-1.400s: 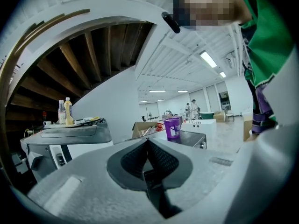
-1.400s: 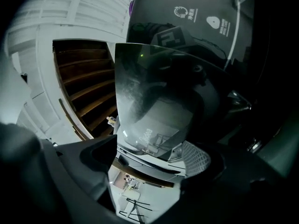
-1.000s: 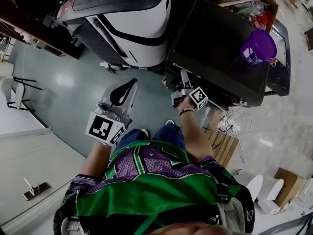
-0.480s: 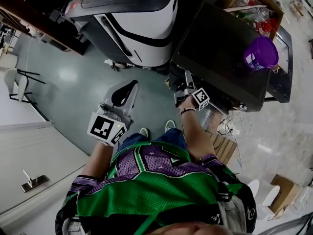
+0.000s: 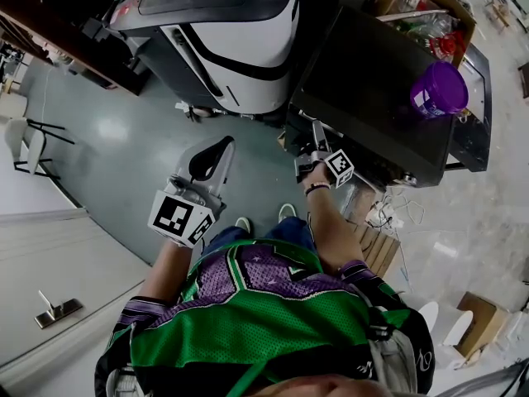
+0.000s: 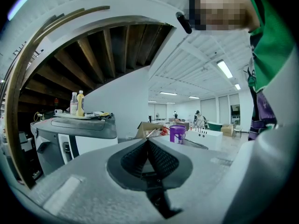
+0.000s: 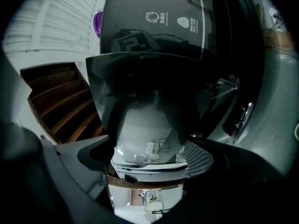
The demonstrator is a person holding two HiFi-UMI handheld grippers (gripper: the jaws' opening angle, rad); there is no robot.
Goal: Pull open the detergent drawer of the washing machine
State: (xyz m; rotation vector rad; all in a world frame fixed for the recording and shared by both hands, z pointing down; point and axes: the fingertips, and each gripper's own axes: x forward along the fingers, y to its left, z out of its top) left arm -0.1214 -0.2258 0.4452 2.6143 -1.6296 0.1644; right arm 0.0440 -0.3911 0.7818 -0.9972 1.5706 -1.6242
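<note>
the right gripper (image 7: 152,157) pinched the glossy black detergent drawer (image 7: 145,101) in its jaws at the front of the black washing machine (image 5: 372,81), under a purple plastic cup (image 5: 438,89). the left gripper (image 6: 148,141), jaws pressed together, hung over the grey-green floor (image 5: 124,164).

- The right tool (image 7: 149,161) fills the near edge, its jaws set on either side of the detergent drawer (image 7: 145,97), pressing its edges.
- The textured pad (image 7: 199,158) of the right jaw lies against the drawer's right edge.
- The drawer front is dark and glossy, with pale reflections.
- Beyond it rises the black washing machine (image 7: 154,36), bearing small white icons.
- A purple cup (image 7: 96,23) peeks out far left.
- The underside of a wooden staircase (image 7: 60,106) shows on the left.
</note>
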